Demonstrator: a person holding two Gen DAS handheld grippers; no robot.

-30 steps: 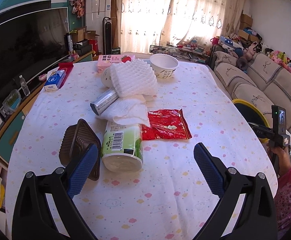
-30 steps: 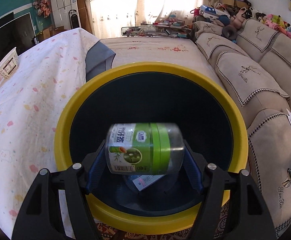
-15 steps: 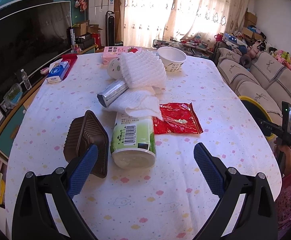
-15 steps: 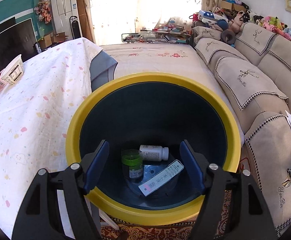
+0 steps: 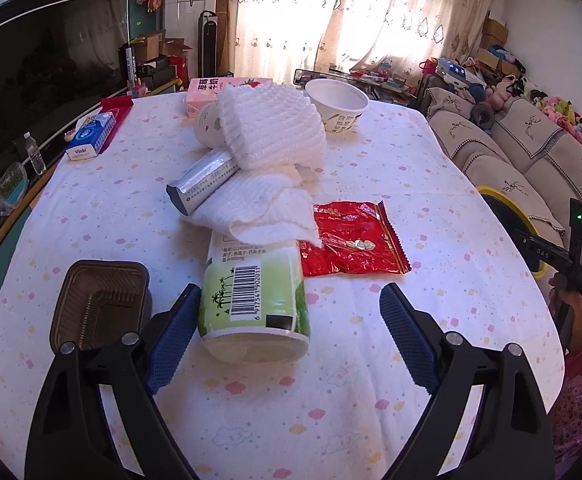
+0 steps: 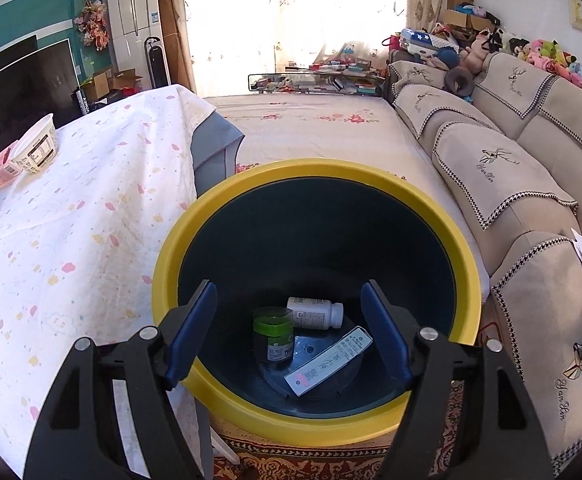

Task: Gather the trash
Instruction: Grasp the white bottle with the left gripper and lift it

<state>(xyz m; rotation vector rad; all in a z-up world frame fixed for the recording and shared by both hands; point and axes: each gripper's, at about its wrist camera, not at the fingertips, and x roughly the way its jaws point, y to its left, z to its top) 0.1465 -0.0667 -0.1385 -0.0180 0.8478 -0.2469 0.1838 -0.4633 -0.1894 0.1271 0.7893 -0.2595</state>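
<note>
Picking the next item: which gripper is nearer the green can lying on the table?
Left. The left gripper is open around the green can; the right gripper hangs over the bin.

The wrapper (image 5: 353, 240) was glossy red foil, the tube (image 5: 205, 180) shiny metal, the foam (image 5: 273, 128) white and bumpy, the tablecloth (image 5: 431, 184) matt cloth, and the bin (image 6: 315, 240) smooth plastic.

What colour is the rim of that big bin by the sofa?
The bin's rim is bright yellow, with a dark inside; the right wrist view shows it best.

brown tray (image 5: 98, 309) crowding green can (image 5: 253, 298), bare cloth right
</note>
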